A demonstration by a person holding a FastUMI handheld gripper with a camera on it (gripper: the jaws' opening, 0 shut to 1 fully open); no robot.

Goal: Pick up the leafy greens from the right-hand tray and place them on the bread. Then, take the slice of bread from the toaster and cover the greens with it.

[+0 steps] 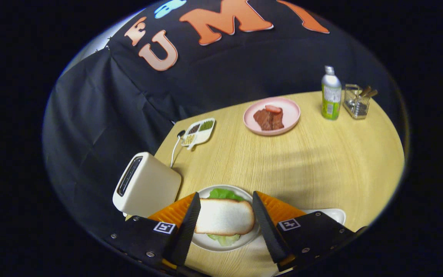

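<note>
gripper (224, 221) fingers stood spread, clear of the bread slice (224, 218), which lay on the leafy greens (223, 193) on the white plate (210, 242) beside the toaster (146, 186). best lift straight away without nudging the bread; covering looked done.

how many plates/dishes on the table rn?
4. White plate under the sandwich, between the open gripper fingers; pink plate with meat beyond; divided dish past the toaster; white tray edge beside one finger, mostly hidden.
</note>
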